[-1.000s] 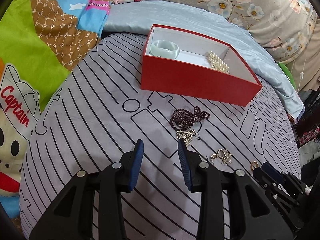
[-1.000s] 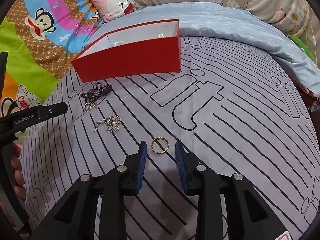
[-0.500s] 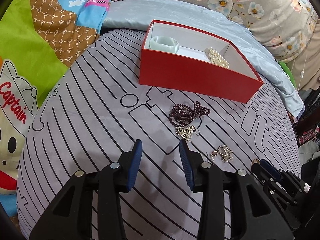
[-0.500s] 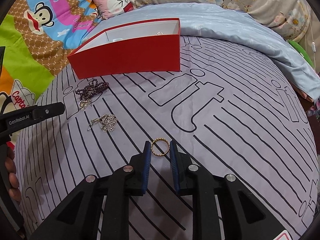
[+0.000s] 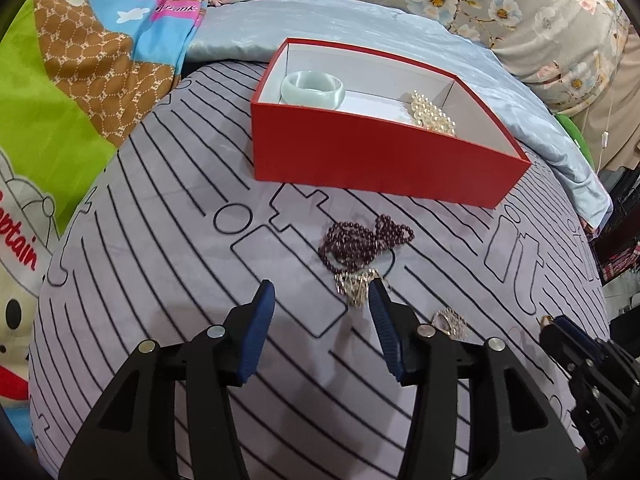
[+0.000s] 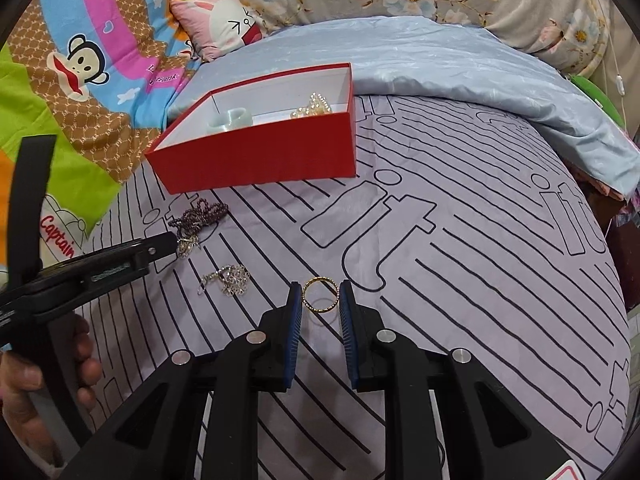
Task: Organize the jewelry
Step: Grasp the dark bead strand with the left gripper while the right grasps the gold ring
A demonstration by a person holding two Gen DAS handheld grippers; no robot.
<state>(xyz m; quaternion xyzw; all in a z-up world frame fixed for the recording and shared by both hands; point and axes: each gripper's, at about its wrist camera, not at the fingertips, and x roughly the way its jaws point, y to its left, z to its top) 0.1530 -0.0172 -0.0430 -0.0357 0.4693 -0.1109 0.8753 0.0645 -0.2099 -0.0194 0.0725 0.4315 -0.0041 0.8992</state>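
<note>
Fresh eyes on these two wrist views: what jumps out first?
The red box at the far side of the striped bedspread, holding a pale green bangle and pearls. Nearer, the right gripper is shut on a thin gold ring. The left gripper is opening, nothing between its fingers, near the purple bead strand.

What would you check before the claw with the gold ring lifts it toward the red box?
1. Gold ring between right claw pads: ok.
2. Ring clear of the bedspread: cannot tell.
3. Red box open on top: ok.
4. Free room inside, beside the pale bangle and pearls: ok.
5. Left claw clear of the path: ok; opening, nothing between its pads.
</note>
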